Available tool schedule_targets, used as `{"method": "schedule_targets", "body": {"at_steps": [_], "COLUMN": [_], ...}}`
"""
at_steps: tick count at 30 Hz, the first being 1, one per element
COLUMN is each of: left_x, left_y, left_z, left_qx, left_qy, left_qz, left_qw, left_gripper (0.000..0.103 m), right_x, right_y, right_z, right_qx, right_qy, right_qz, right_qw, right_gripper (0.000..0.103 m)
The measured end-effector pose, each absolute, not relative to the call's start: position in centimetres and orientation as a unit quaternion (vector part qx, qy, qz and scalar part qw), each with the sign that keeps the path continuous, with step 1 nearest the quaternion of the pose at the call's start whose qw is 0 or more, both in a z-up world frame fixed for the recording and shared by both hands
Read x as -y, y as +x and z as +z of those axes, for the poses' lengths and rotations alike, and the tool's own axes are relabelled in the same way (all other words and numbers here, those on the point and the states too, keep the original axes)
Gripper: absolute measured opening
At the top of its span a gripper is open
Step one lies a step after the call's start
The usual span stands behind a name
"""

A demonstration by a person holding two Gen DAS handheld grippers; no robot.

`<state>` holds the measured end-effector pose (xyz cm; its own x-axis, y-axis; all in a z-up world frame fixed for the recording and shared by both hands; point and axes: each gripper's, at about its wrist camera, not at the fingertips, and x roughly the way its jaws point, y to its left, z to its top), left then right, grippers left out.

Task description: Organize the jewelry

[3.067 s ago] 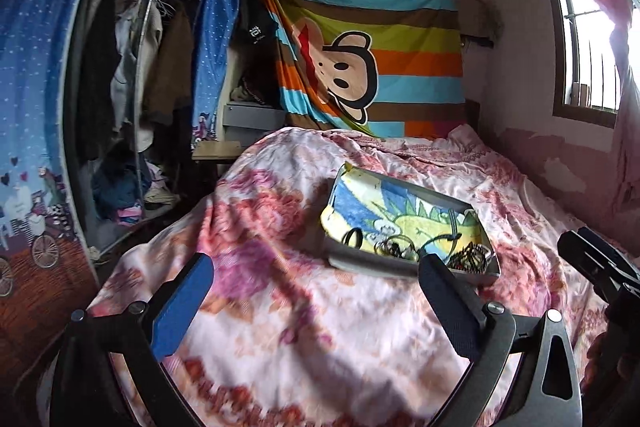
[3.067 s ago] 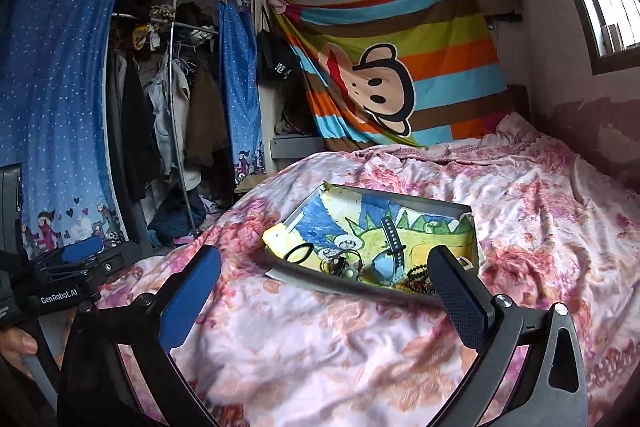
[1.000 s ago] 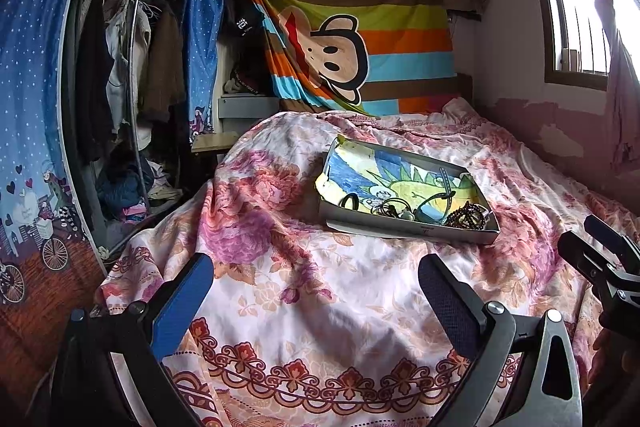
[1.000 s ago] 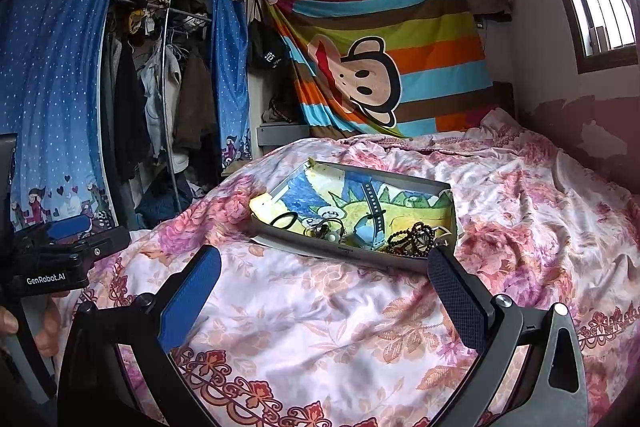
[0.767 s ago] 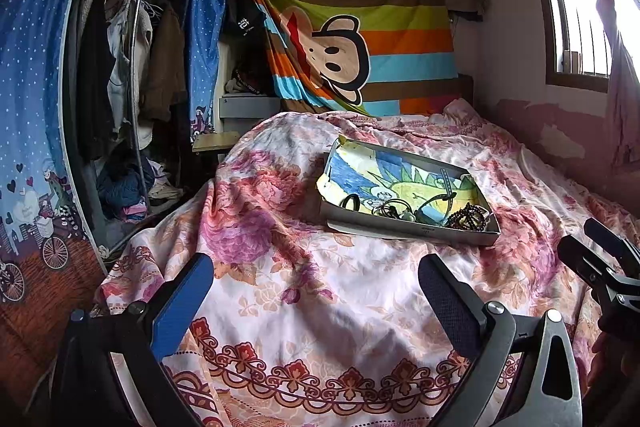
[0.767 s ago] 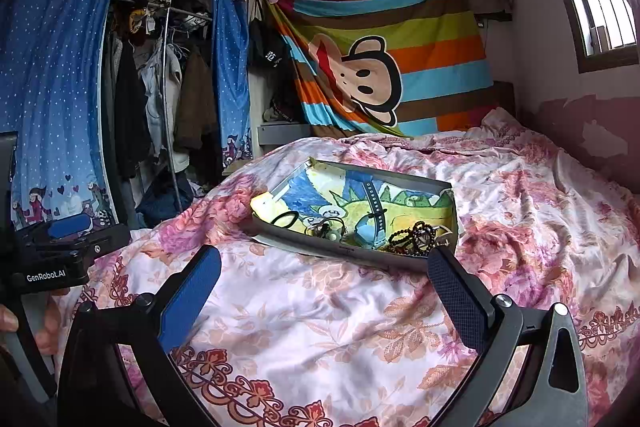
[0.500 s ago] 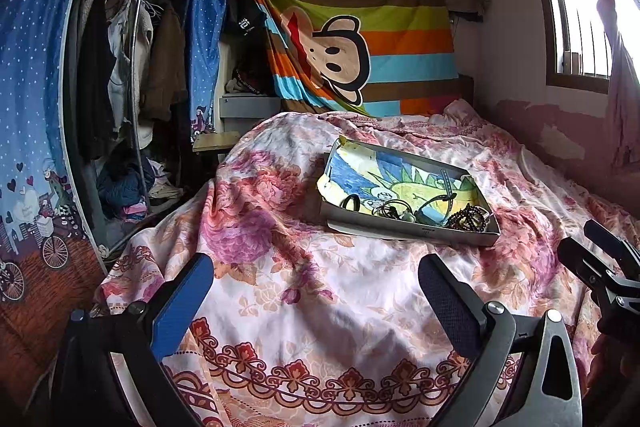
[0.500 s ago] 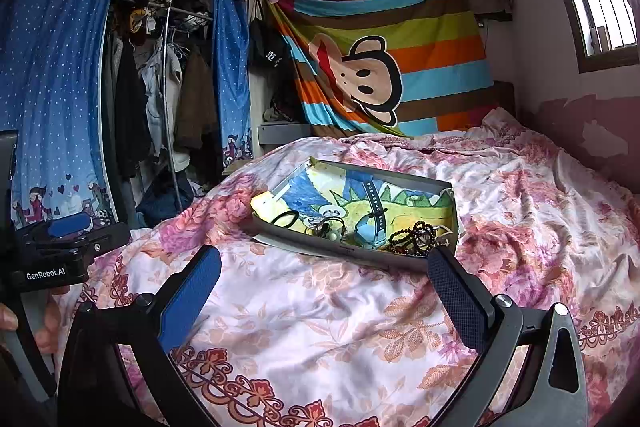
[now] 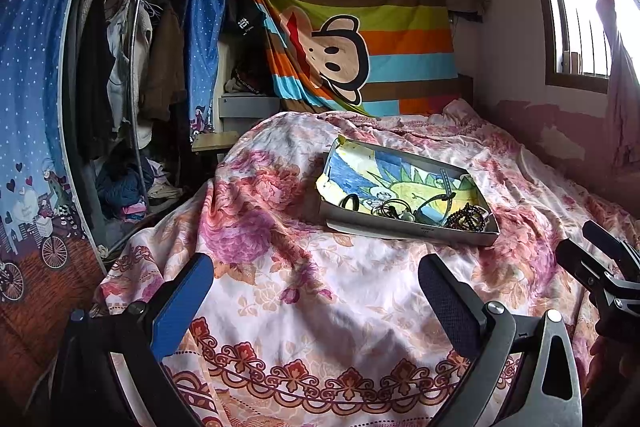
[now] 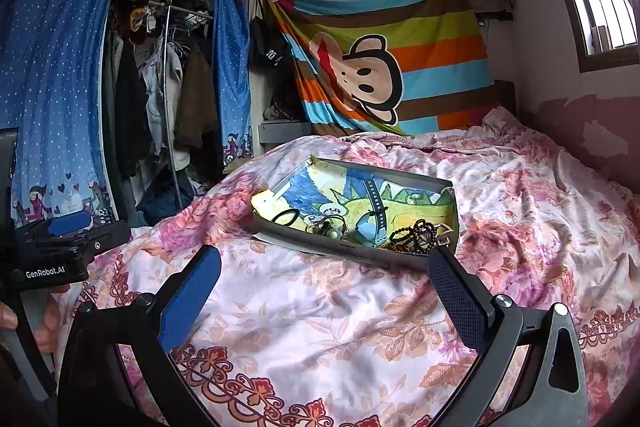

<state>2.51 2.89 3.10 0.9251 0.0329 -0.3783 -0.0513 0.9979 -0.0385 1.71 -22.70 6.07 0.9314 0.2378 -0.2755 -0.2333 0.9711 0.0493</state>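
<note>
Hovering wide open and empty, the left gripper (image 9: 314, 291) and right gripper (image 10: 324, 283) both face the jewelry tray (image 10: 356, 251) on the bed (image 10: 320, 307), right one nearer.

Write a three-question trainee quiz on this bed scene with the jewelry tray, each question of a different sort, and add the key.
1. True or false: the left gripper is shut on a bracelet.
2. Multiple choice: where does the dark beaded bracelet lie? A) on the floral bedspread outside the tray B) inside the shallow tray, at its near right corner C) between the right gripper's fingers
3. Fill in: the blue watch lies with its dark strap reaching toward the tray's ____ wall.

Key
1. False: its jaws stand wide apart with nothing between them.
2. B
3. Far
</note>
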Motion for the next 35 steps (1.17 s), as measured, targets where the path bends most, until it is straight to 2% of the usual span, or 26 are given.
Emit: {"method": "schedule_targets", "body": {"at_steps": [35], "left_x": [-2.86], "left_y": [2.49], "left_z": [3.18], "left_qx": [-0.201], "left_qy": [-0.025], "left_qz": [0.045], "left_qw": [0.978], "left_gripper": [0.103], "right_x": [22.60], "right_y": [1.64], "right_z": [5.90], "right_qx": [-0.144], "right_qy": [0.006], "right_qz": [0.121], "right_qw": [0.982], "right_gripper": [0.101]}}
